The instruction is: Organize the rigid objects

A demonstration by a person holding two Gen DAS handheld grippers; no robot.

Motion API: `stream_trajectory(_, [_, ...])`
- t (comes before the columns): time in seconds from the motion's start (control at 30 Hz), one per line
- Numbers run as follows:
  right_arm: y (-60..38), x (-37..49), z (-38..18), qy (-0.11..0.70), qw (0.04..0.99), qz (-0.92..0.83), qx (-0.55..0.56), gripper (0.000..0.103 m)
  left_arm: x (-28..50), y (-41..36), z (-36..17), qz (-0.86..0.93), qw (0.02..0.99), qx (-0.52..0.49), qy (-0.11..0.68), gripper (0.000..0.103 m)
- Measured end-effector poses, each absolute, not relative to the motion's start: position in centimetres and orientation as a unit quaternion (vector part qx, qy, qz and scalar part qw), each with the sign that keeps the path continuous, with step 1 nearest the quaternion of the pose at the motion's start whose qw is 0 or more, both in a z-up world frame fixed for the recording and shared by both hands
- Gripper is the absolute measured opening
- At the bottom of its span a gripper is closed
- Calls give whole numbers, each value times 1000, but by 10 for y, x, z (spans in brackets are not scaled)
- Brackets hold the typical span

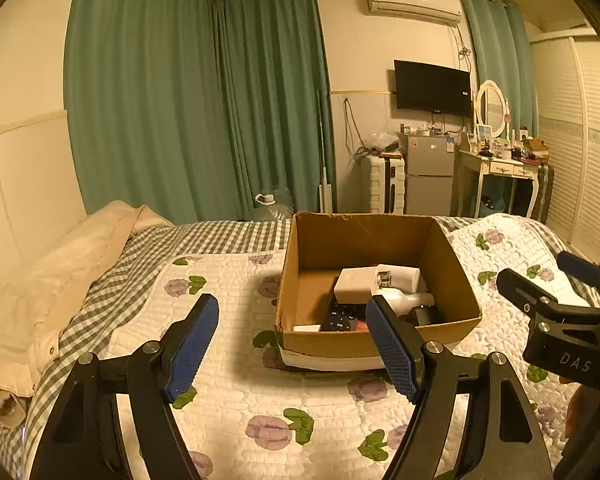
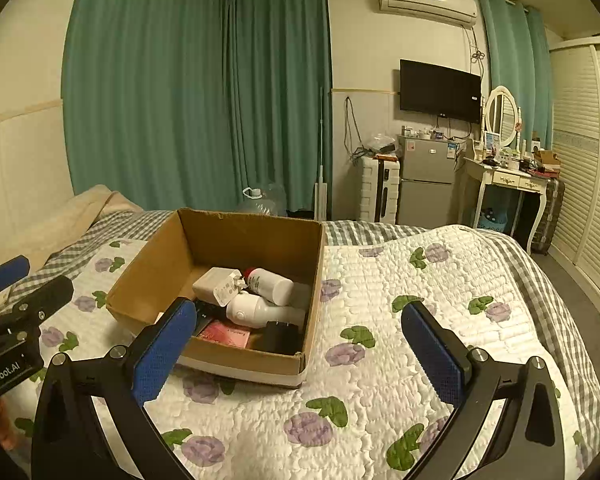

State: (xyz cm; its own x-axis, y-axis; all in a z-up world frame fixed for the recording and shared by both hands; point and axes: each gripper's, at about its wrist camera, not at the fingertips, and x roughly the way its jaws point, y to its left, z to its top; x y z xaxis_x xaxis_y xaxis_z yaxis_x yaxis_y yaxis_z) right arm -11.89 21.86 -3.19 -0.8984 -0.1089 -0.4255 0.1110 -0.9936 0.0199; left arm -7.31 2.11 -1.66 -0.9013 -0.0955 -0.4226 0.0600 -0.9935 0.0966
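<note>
Sitting on the flowered quilt (image 2: 380,360) of the bed, the cardboard box (image 1: 300,280) is holding the rigid objects in a loose heap toward its near right corner. In that heap a white charger block (image 2: 216,286) is leaning against a white bottle with a red cap (image 2: 270,284), a second white bottle (image 2: 260,310) is lying on its side just in front of them with its long axis running across the box from left to right, a pink packet (image 2: 228,334) and a black adapter (image 2: 280,336) are resting against the box's near wall, and a black remote control (image 1: 342,316) is lying along the box floor beside a small white bar (image 1: 307,328).

Outward from the box, both tools are hovering over the quilt on the box's near side, pointing slightly downward toward it. The left gripper (image 1: 292,344) is standing with its blue pads spread wide and nothing between them, its right pad overlapping the box's near wall in the left wrist view. The right gripper (image 2: 300,356) is likewise gaping and empty, its left pad lining up with the box's near wall.

Judging by this, the heap is lying ahead and slightly right of the left jaws, ahead and left of the right jaws; neither hand looks clearly nearer.
</note>
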Motion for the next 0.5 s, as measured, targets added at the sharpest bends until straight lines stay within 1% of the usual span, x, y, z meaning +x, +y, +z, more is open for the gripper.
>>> stream_trajectory(0.5, [221, -122, -34, -2, 52, -973, 224, 103, -75, 19, -21, -973, 35, 228, -35, 79])
